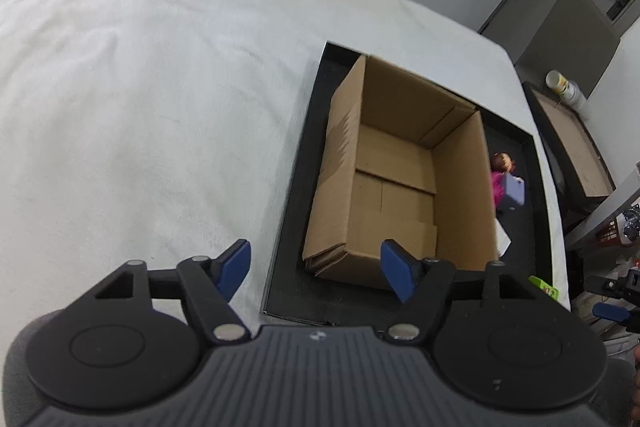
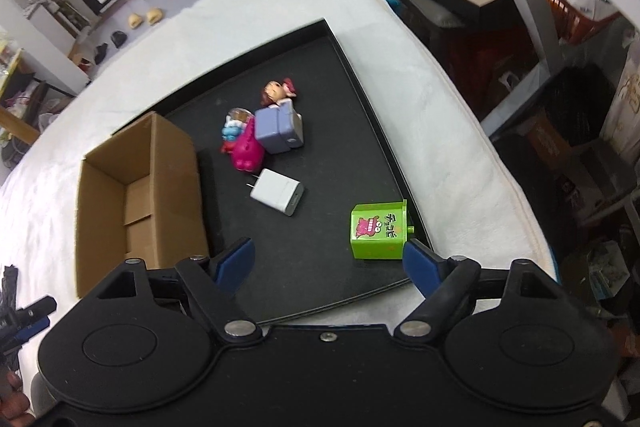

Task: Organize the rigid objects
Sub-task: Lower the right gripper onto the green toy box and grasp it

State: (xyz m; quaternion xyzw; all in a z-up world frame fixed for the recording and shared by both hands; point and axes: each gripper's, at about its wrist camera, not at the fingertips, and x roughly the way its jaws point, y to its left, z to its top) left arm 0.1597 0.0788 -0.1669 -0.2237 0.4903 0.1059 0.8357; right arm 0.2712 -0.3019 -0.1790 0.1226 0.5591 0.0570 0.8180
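Sitting on a black tray (image 2: 360, 67) over white cloth (image 1: 140, 87): an empty cardboard box (image 1: 400, 163), small figurines (image 2: 256, 131), a white charger (image 2: 278, 191), a green box (image 2: 378, 231). Both claws tilt steeply down — left gripper (image 1: 316, 273) near the carton's corner, right gripper (image 2: 330, 265) beside the green box — jaws apart, holding nothing.

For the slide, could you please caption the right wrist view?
Open right gripper above a black tray holding an empty cardboard box, white charger, green box and toys.
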